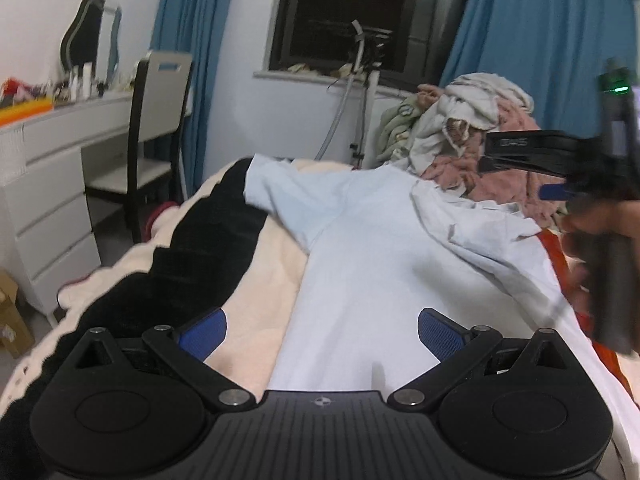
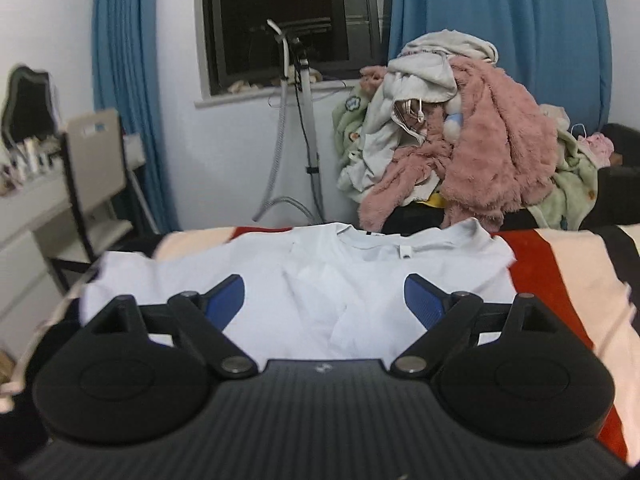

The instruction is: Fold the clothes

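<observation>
A pale blue T-shirt (image 1: 360,264) (image 2: 316,268) lies spread on the bed, its collar with a small label (image 2: 403,250) at the far end. One sleeve (image 1: 472,224) lies crumpled inward over the body. My left gripper (image 1: 320,334) is open just above the shirt's lower part, nothing between its blue pads (image 1: 202,334). My right gripper (image 2: 325,300) is open above the shirt's chest, pads apart and holding nothing. A hand (image 1: 596,220) carrying it shows blurred at the right edge of the left wrist view.
A heap of clothes with a pink fleece (image 2: 484,148) (image 1: 460,136) rises beyond the bed's far end. The blanket (image 2: 560,280) is striped cream, black and red. A chair (image 1: 160,120) and white dresser (image 1: 48,200) stand on the left; a steamer stand (image 2: 304,128) below the window.
</observation>
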`<state>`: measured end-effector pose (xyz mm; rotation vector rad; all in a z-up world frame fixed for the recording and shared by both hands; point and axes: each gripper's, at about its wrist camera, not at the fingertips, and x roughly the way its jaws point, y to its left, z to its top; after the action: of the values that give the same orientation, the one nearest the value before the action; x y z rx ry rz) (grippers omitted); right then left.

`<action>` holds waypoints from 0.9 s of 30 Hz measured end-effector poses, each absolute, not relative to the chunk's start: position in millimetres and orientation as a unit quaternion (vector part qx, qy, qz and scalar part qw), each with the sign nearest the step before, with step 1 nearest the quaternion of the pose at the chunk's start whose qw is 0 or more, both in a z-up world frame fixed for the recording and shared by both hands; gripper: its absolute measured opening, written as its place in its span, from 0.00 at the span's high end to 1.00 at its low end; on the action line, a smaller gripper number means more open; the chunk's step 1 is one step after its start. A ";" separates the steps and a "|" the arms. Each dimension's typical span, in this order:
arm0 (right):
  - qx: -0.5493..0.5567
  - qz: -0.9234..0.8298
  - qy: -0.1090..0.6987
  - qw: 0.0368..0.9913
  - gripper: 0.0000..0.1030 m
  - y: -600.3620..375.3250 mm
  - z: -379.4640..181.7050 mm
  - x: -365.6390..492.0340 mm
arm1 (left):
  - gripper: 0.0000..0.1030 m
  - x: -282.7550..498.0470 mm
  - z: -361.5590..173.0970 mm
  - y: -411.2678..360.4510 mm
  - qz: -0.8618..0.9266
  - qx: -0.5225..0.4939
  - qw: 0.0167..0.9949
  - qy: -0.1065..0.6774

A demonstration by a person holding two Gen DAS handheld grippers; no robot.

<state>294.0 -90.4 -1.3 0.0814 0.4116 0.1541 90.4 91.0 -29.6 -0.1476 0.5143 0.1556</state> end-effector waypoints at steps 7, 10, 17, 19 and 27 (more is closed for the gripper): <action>0.061 0.087 0.175 0.979 0.14 -137.2 21.7 148.6 | 0.00 41.4 -12.6 59.7 0.027 -0.021 0.976 0.217; 0.065 0.085 0.171 0.979 0.14 -154.4 25.3 95.9 | 0.00 15.5 -4.6 47.4 -0.009 -0.016 0.978 0.207; 0.043 0.067 0.131 0.988 0.14 -186.8 11.1 -9.9 | 0.00 -34.8 13.9 6.3 -0.033 0.033 0.985 0.165; 0.053 0.065 0.136 0.987 0.14 -196.0 2.4 -25.7 | 0.00 -40.7 9.9 0.8 -0.043 0.023 0.984 0.174; 0.064 0.051 0.148 0.986 0.14 -212.9 -9.2 -36.9 | 0.01 -33.6 -7.0 -3.3 -0.049 -0.008 0.975 0.216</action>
<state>-36.9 -212.9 -9.2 0.1288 0.2965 0.1028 -33.6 -3.3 -7.0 -0.0154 0.4366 -0.0986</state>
